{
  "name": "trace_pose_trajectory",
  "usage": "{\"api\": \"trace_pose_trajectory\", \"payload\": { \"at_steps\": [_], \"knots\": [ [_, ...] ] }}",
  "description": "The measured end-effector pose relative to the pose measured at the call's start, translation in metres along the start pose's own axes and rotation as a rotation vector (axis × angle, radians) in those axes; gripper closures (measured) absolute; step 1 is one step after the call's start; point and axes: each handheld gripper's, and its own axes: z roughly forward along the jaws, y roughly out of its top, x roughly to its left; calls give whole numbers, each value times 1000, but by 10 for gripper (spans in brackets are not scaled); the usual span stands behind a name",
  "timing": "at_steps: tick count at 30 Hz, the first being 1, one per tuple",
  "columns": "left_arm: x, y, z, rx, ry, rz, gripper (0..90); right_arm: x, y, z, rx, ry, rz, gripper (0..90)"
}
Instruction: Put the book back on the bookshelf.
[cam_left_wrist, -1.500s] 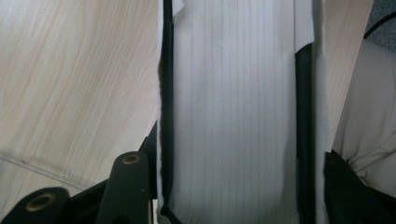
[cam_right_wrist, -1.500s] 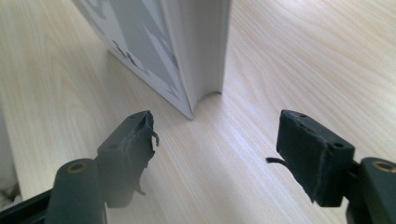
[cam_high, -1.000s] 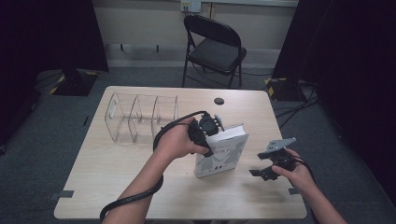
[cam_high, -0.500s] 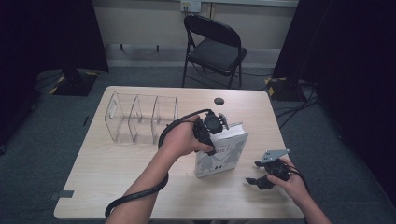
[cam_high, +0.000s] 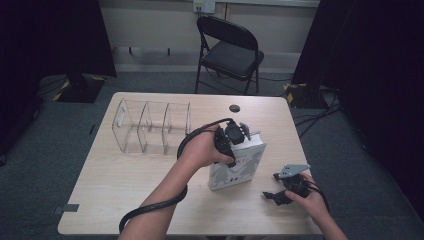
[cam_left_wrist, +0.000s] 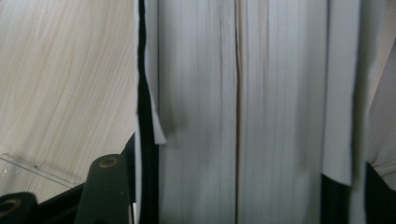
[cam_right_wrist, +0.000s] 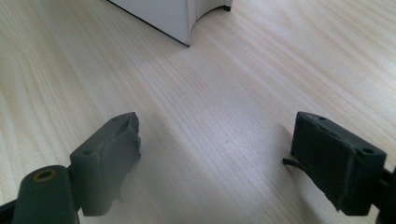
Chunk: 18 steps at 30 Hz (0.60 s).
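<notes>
A thick white book (cam_high: 235, 167) stands upright on the wooden table (cam_high: 150, 190), its patterned cover facing the front edge. My left gripper (cam_high: 236, 139) comes down on the book's top edge and is shut on it. In the left gripper view the pale page edges of the book (cam_left_wrist: 243, 93) run between the black jaws, and the left gripper (cam_left_wrist: 243, 191) clamps both covers. My right gripper (cam_high: 277, 194) hovers low over the table to the right of the book, near the front edge. In the right gripper view the right gripper (cam_right_wrist: 219, 158) is open over bare wood, with the book's lower corner (cam_right_wrist: 173, 18) ahead.
A clear plastic divider rack (cam_high: 150, 127) with several compartments stands at the back left of the table. A small black disc (cam_high: 234, 108) lies near the far edge. A black folding chair (cam_high: 227, 50) stands beyond the table. The left gripper's cable (cam_high: 150, 210) loops over the front edge.
My right gripper has drawn back toward the front edge of the table and dropped lower. The left gripper has shifted slightly right on the book, which stays standing.
</notes>
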Motion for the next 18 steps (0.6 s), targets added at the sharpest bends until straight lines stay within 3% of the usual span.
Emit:
{"api": "trace_pose_trajectory", "payload": {
  "at_steps": [3,11,18],
  "knots": [
    [1,1,2,6,-22,-4,422,1,-2,0,-16,-5,7,143],
    [1,3,7,12,-2,1,393,2,-8,3,-89,-30,38,141],
    [3,4,8,28,-10,-13,398,2,-8,3,-91,-30,38,140]
  ]
}}
